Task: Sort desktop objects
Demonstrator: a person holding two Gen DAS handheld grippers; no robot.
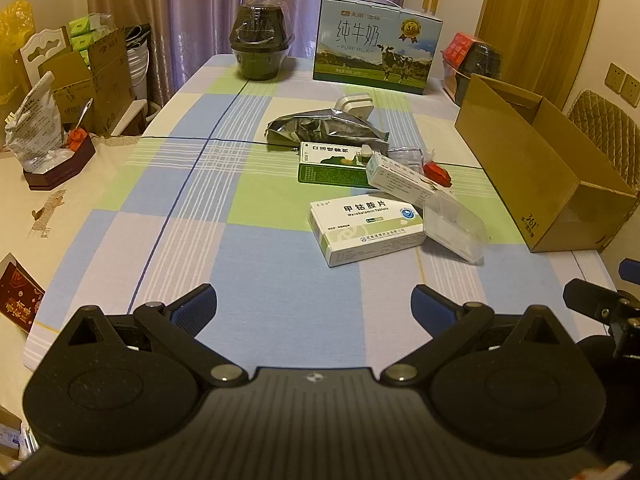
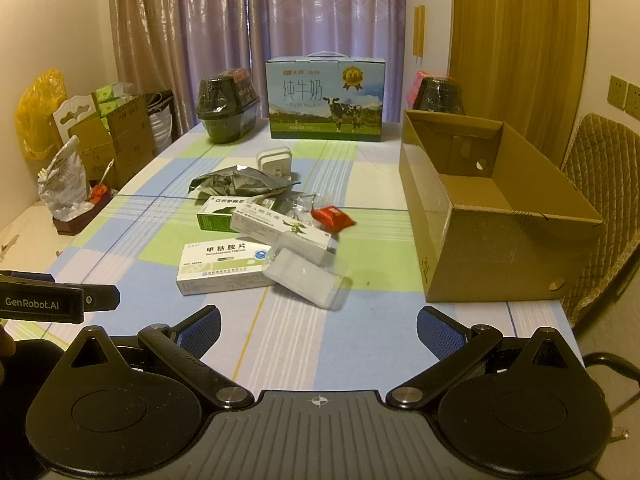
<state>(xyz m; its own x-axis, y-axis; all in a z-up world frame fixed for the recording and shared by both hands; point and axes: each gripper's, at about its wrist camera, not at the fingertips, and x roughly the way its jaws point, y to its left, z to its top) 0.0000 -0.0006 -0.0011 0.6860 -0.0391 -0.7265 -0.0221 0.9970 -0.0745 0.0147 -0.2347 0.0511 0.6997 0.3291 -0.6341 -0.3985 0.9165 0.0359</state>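
Observation:
A heap of small items lies mid-table: a white medicine box (image 1: 365, 231) (image 2: 222, 266), a clear plastic case (image 1: 456, 226) (image 2: 310, 278), a long white carton (image 1: 404, 180) (image 2: 280, 227), a green box (image 1: 330, 166) (image 2: 214, 214), a red packet (image 1: 437, 173) (image 2: 332, 216), a silver foil bag (image 1: 324, 128) (image 2: 240, 182) and a white charger (image 1: 354, 106) (image 2: 274, 162). An empty cardboard box (image 1: 536, 168) (image 2: 492, 216) stands open to the right. My left gripper (image 1: 314, 308) and right gripper (image 2: 318, 332) hover open near the front edge, holding nothing.
A milk carton case (image 1: 376, 46) (image 2: 326, 98) and black bowl stacks (image 1: 260, 42) (image 2: 226, 106) stand at the far end of the checked tablecloth (image 1: 180, 200). A second bowl stack (image 2: 438, 94) sits behind the cardboard box. Bags and boxes (image 1: 60, 92) crowd the left side; a quilted chair (image 2: 604, 184) stands right.

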